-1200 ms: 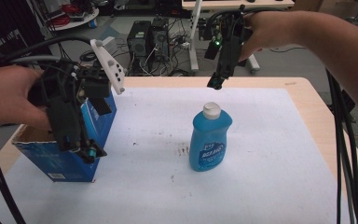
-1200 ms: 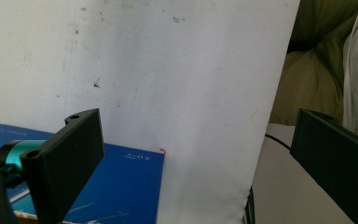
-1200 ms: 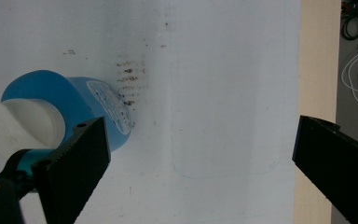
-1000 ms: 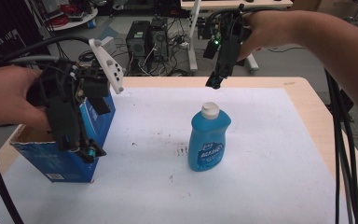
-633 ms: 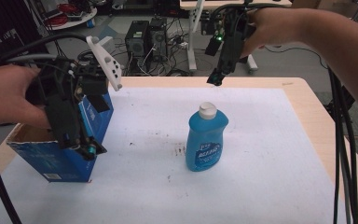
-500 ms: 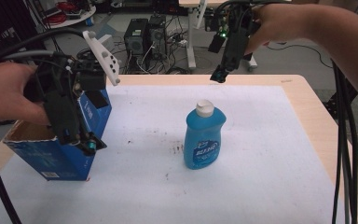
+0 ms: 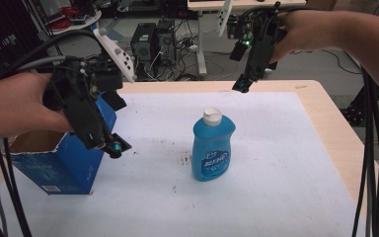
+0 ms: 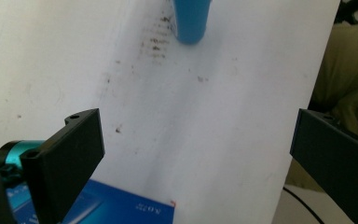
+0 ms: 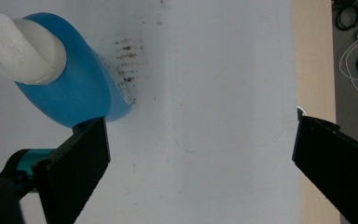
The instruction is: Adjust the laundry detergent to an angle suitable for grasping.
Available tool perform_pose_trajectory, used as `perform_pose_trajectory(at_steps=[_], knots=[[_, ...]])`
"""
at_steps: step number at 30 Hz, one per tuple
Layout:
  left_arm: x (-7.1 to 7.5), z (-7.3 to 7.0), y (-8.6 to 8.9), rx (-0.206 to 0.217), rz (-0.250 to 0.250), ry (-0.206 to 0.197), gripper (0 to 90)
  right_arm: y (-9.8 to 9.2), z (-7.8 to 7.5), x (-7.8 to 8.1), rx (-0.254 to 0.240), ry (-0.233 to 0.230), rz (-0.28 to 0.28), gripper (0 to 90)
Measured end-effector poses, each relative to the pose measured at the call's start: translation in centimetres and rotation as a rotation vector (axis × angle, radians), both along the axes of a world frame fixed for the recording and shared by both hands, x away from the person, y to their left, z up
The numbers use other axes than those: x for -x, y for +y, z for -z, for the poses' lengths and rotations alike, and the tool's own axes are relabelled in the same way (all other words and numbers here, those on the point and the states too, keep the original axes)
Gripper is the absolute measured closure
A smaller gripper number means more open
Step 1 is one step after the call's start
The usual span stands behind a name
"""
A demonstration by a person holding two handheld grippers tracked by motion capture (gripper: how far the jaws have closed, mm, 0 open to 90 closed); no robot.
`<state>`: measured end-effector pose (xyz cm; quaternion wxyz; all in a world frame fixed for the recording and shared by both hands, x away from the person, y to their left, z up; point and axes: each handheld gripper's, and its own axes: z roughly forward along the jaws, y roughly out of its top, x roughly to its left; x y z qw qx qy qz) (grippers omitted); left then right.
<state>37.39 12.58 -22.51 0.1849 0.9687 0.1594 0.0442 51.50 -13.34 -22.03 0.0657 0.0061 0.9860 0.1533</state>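
One blue box (image 7: 59,163) left of upright blue bottle (image 7: 212,145).

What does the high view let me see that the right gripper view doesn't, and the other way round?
The high view alone takes in the open blue box, the left tool beside it, both forearms, and the bottle's label. The right gripper view alone looks straight down on the bottle's white cap and shows the right tool with jaws spread wide, nothing between them. Both share the blue bottle, standing upright, the dark specks beside it, and the white table cover.
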Motion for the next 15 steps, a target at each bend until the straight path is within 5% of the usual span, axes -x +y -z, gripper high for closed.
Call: perform_pose_trajectory(at_steps=[15], knots=[[-0.9, 2.3, -3.0, 0.154, -0.015, -0.032, 2.9, -1.0, 1.0, -0.3, -0.004, 0.008, 0.007, 3.1]])
